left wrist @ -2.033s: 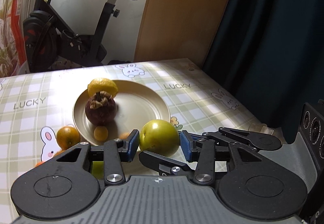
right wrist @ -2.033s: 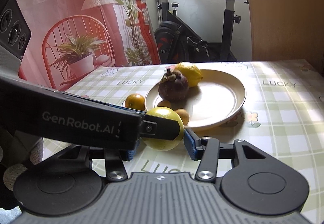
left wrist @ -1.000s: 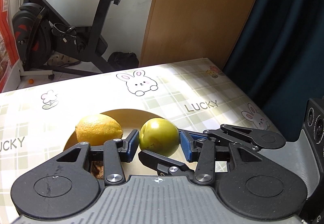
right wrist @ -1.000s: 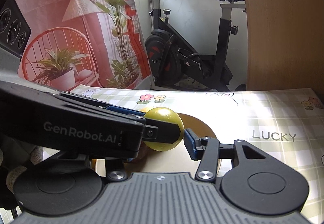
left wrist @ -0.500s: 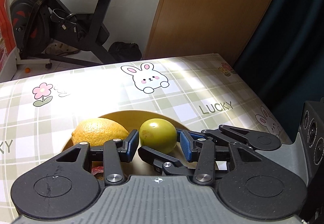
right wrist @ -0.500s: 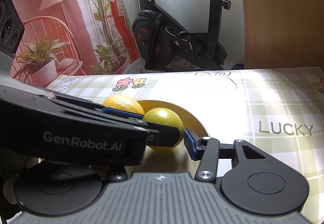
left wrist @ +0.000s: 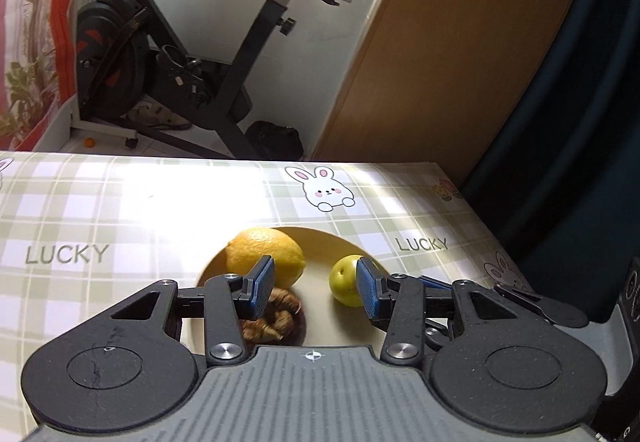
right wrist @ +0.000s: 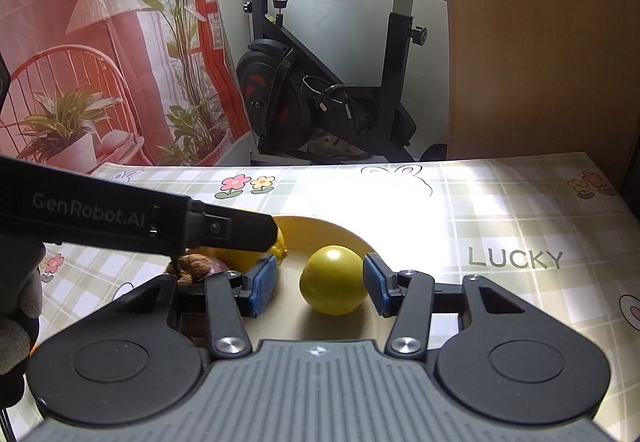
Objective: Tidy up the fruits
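Note:
A green-yellow apple [left wrist: 346,281] [right wrist: 334,280] rests on the tan plate [left wrist: 320,238] [right wrist: 320,228], free of any pad. A yellow lemon [left wrist: 264,256] [right wrist: 276,248] and a dark mangosteen [left wrist: 276,316] [right wrist: 196,266] lie on the plate too. My left gripper [left wrist: 316,288] is open above the plate; its right pad is beside the apple. My right gripper [right wrist: 320,284] is open, with the apple between its blue pads and no contact visible. The left gripper's finger [right wrist: 224,228] crosses the right wrist view.
The table has a green checked cloth [left wrist: 80,222] with rabbits and "LUCKY" print. Its far edge [left wrist: 240,158] is close behind the plate. An exercise bike [right wrist: 332,82] and a wooden panel [left wrist: 460,42] stand beyond it. A dark curtain [left wrist: 580,82] is at right.
Both grippers carried the apple over the plate, then opened. The apple now sits on the plate beside the lemon, and both pairs of pads stand apart.

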Demonstrator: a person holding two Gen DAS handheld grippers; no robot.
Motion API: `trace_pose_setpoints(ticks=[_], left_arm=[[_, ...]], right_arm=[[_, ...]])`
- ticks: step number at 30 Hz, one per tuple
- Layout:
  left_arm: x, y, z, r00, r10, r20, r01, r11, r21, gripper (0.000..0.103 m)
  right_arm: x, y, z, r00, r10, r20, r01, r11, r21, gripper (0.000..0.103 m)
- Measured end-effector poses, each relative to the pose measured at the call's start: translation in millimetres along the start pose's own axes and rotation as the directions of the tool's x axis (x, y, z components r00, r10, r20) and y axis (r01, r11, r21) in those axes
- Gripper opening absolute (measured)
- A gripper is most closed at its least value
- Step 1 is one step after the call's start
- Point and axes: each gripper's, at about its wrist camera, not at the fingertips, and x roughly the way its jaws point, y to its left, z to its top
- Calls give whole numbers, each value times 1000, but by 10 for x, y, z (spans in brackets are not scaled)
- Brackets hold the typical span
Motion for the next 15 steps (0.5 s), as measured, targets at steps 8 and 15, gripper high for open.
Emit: trace_pose_setpoints(ticks=[8,15], left_arm=[[-771,214,-358,991,117,69,-116,993,-24,47],[-1203,335,-571,981,162,106,-157,986,-57,47]], right_arm=[[-564,381,-322,999,34,38,-34,999,-14,51],[-839,674,-476,997,60,45,-57,997,-61,51]])
